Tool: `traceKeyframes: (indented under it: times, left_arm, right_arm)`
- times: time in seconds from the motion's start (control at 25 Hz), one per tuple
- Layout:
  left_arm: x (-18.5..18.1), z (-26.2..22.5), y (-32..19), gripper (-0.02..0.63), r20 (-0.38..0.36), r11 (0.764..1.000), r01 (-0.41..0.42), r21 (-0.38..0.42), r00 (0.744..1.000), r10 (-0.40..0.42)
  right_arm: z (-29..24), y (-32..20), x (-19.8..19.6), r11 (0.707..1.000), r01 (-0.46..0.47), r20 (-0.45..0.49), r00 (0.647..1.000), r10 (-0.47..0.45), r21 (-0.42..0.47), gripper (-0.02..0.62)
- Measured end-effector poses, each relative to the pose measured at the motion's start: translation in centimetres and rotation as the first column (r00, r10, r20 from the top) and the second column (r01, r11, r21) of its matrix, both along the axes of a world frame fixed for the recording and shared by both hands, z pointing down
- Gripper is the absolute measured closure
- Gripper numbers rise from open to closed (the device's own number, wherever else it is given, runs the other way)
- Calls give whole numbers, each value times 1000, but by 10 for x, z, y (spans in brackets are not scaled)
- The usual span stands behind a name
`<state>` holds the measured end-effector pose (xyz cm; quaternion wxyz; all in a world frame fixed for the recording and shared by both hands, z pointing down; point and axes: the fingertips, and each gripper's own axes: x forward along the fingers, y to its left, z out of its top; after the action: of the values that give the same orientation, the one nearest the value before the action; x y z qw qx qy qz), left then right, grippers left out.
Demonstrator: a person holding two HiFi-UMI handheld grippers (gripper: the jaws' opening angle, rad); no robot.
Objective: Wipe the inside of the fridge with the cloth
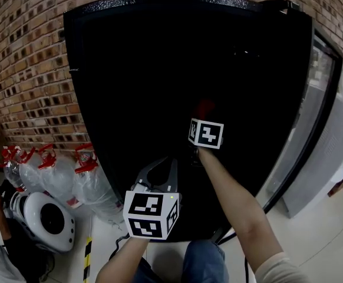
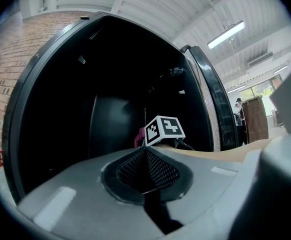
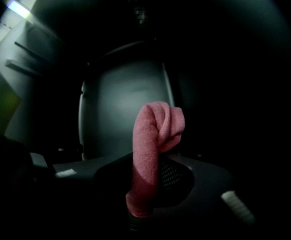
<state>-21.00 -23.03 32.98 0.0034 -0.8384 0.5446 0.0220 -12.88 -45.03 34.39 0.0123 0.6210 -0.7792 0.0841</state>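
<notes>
Right gripper view: one cloth [image 3: 158,126] clamped in right tool [image 3: 152,160].

Head view: from above, steeply down into the open fridge [image 1: 160,69]; both forearms [image 1: 236,199] enter from 6 o'clock. Left gripper view: just outside the doorway, facing in, right tongs [image 2: 141,136] near centre. Right gripper view: inside, close, facing the dim back wall [image 3: 120,109]. All three share the fridge interior.
</notes>
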Motion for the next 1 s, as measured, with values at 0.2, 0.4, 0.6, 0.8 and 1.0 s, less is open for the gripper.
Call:
traceKeyframes:
  times: [0.2,0.4,0.6,0.8,1.0]
  left_arm:
    - [5,-1,-7,591,-16,1000,-4,-4,1000,4]
    - [11,-4,-12,591,-26,1000,-4,1,1000,4]
    - [17,2,-15,591,-26,1000,-10,-9,1000,10]
    - [22,6,-17,591,-28,1000,-16,-11,999,15]
    - [24,11,-19,591,-40,1000,-18,-25,999,17]
  right_arm:
    - [-14,21,3,998,25,29,999,-27,55,535]
    - [-34,60,-2,986,113,125,984,-129,124,535]
    - [-45,116,-3,960,186,159,962,-222,211,535]
    - [-42,169,8,938,208,155,954,-257,277,535]
    - [-30,208,14,925,216,85,964,-254,313,535]
